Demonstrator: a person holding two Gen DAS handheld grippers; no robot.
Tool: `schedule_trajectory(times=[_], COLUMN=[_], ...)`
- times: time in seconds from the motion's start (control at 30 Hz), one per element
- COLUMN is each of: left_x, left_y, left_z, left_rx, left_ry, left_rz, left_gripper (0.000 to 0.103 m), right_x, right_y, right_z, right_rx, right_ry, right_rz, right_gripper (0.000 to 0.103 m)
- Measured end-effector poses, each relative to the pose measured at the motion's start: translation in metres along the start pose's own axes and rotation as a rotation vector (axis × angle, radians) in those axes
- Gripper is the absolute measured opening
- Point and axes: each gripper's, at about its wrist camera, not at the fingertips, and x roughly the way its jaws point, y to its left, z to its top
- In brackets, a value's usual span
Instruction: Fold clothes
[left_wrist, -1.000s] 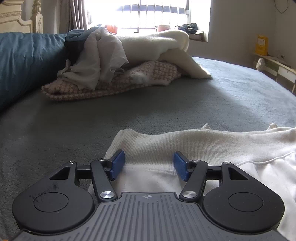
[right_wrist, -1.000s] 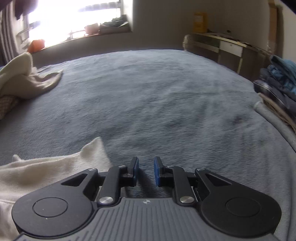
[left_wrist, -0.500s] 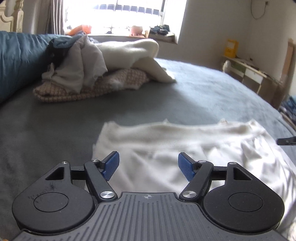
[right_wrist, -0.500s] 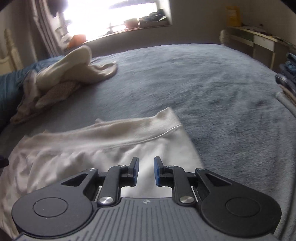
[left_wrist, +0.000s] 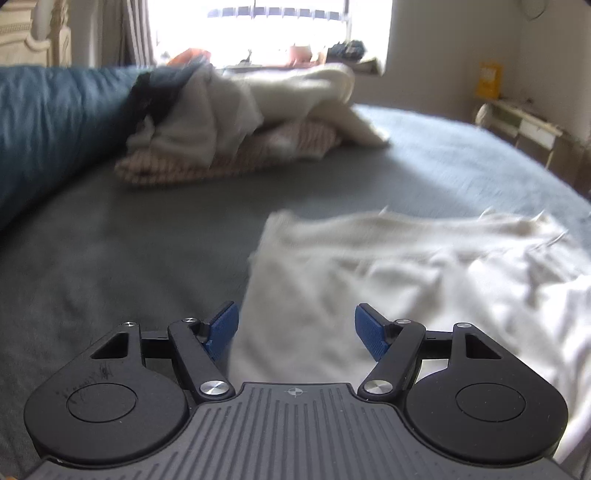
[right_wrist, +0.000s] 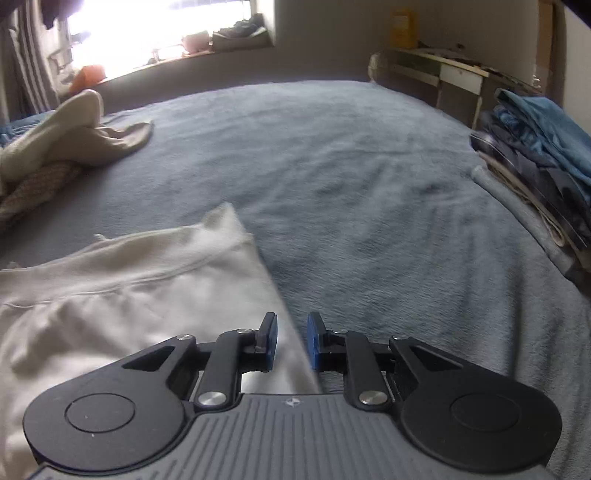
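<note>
A white garment (left_wrist: 406, 266) lies spread out and rumpled on the grey bed (left_wrist: 110, 240), its ribbed hem toward the far side. My left gripper (left_wrist: 295, 321) hovers open over the garment's left edge, wide apart, with nothing between its blue pads. In the right wrist view the garment (right_wrist: 129, 288) fills the lower left. My right gripper (right_wrist: 291, 332) hangs over the garment's right edge. Its pads stand a narrow gap apart and grip nothing; the cloth lies below them.
A heap of unfolded clothes (left_wrist: 240, 122) sits at the far side of the bed beside a blue duvet (left_wrist: 55, 129). A stack of folded dark and blue clothes (right_wrist: 535, 155) rests at the right edge. A desk (right_wrist: 443, 70) stands by the wall.
Both grippers have drawn back and a little up from the garment's ribbed hem, so more of the cloth shows. The left jaws stand slightly wider. The right jaws look unchanged.
</note>
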Motion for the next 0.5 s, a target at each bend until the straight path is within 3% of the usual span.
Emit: schedule_trajectory(times=[0.2,0.3,0.37,0.5], left_x=[0.021,0.039,0.053,0.057], left_y=[-0.072,-0.092,-0.092,-0.051], left_z=[0.012,0.005,-0.002,-0.006], left_rx=[0.111,0.127,0.123,0.027], left_ry=[-0.04,-0.017,0.022,0.051], left_rz=[-0.251,-0.367,-0.369,-0.343], left_gripper=[0.071,0.07,0.069,0.07], right_x=[0.008,0.018,0.026,0.038], right_y=[0.098,0.133,0.137,0.09], right_z=[0.002,-0.005,-0.007,-0.003], right_rx=[-0.132,-0.146,-0.132,0.008], right_ry=[-0.008,0.015,0.036,0.052], right_rz=[0.256,0.387,0.414,0.368], right_gripper=[0.018,0.018,0.018,0.017])
